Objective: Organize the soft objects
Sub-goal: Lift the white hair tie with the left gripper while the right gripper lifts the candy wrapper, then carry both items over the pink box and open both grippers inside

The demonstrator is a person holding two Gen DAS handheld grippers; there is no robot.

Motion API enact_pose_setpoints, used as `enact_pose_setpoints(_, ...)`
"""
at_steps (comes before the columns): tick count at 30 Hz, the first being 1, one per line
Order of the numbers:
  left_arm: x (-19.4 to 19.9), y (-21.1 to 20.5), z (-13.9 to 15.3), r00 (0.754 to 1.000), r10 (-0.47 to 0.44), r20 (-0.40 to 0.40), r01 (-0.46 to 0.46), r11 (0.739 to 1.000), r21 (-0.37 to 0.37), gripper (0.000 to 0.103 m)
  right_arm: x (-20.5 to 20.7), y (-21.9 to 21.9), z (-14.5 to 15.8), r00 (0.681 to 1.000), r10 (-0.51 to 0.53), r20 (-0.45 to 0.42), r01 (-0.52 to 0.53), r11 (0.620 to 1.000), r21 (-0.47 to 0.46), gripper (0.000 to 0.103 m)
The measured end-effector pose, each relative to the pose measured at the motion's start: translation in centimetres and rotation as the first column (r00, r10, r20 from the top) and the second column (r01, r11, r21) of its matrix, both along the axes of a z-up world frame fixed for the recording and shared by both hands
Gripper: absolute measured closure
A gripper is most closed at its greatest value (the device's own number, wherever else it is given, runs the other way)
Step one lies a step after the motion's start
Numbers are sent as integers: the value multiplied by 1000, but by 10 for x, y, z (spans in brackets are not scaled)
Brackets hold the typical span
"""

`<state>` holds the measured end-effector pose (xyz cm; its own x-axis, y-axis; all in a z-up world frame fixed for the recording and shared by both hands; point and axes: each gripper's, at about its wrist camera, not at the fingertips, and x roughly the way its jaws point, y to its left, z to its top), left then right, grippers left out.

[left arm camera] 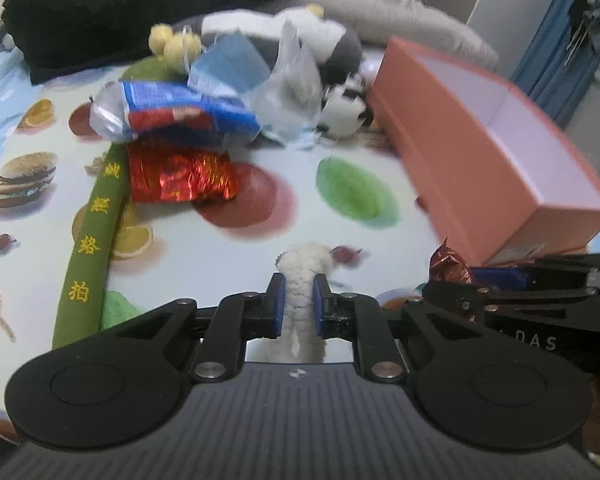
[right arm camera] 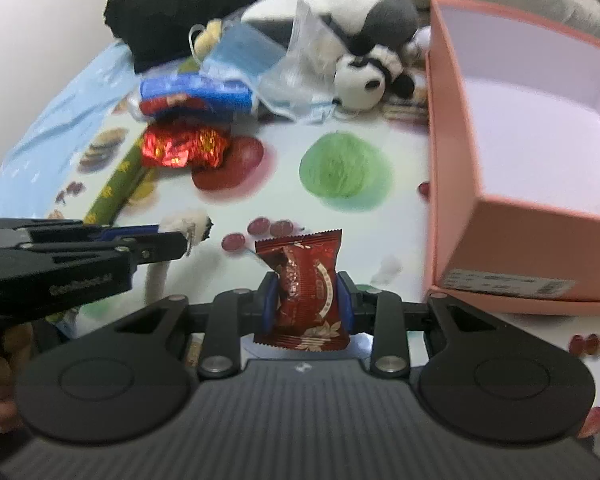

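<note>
Progress: early. Pink box looks empty inside as far as both views show, nothing sorted yet.

Left gripper is clamped on a white fluffy plush piece, pads squeezing its sides, small metal ring at its tip. Right gripper is pinching a dark red snack packet, packet upright between the pads. Both loads look lifted off the fruit-print cloth.

Box sits just right of the right gripper, up and right of the left one. My read: next step is dropping both in.

Still ahead of both tongs, in a pile: red foil wrapper, blue-and-red packet, blue face mask, clear plastic bag, panda plush, grey-white plush. Green embroidered strap runs to the left of the left gripper.

Obstructions: grippers sit side by side and close, could clash at the box. Box wall needs clearing. Pile items overlap, so picking one may drag others.
</note>
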<state>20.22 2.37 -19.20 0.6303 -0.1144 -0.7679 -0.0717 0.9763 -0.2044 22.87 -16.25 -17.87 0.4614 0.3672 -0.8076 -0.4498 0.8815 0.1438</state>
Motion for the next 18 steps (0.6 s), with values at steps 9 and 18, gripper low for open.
enact_pose_setpoints(9, -30, -18, 49, 996, 5, 94, -2, 999, -37, 86, -30, -23, 53, 993, -56, 102, 50, 997, 64, 69)
enact_pose_setpoints(18, -48, -45, 89, 984, -39, 175, 51, 996, -67, 86, -58, -54, 86, 976, -128, 174, 110, 988, 110, 69)
